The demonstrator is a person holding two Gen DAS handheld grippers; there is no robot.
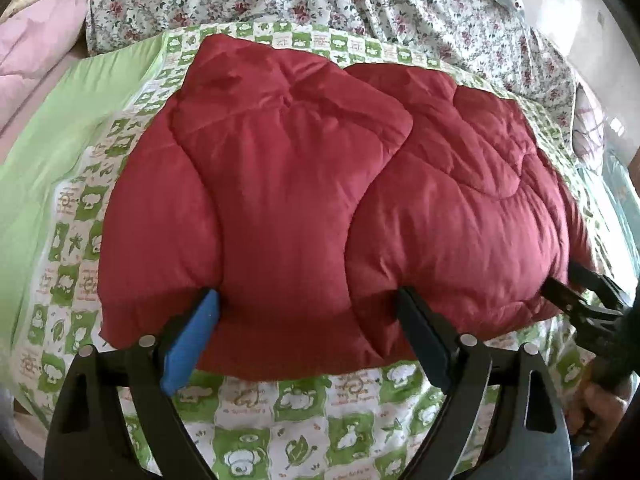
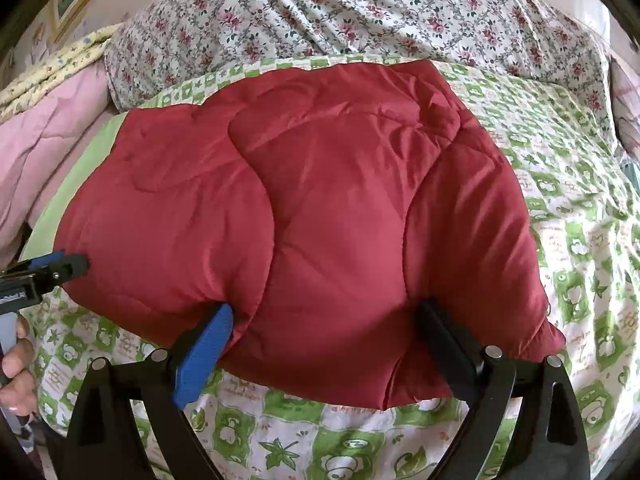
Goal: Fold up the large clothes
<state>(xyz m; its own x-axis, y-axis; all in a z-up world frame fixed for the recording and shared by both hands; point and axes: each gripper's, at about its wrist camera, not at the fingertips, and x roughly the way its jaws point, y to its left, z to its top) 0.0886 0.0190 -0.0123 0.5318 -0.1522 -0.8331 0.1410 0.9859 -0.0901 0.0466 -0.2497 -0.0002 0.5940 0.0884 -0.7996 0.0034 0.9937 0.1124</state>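
Observation:
A puffy dark red quilted jacket [image 1: 320,184] lies folded in a thick bundle on the green-and-white patterned bed sheet [image 1: 280,420]; it also fills the right wrist view [image 2: 320,220]. My left gripper [image 1: 308,304] is open, its fingers wide apart and pressed into the near edge of the jacket's left part. My right gripper [image 2: 324,316] is open too, fingers wide apart against the near edge of the right part. Each gripper shows at the side of the other's view: the right one [image 1: 576,288], the left one [image 2: 68,266].
A floral quilt [image 1: 320,0] lies bunched along the far side of the bed. A pink quilt [image 1: 36,48] is piled at the far left. A plain light green band of sheet [image 1: 60,140] runs along the left. A hand [image 2: 16,376] holds the left gripper's handle.

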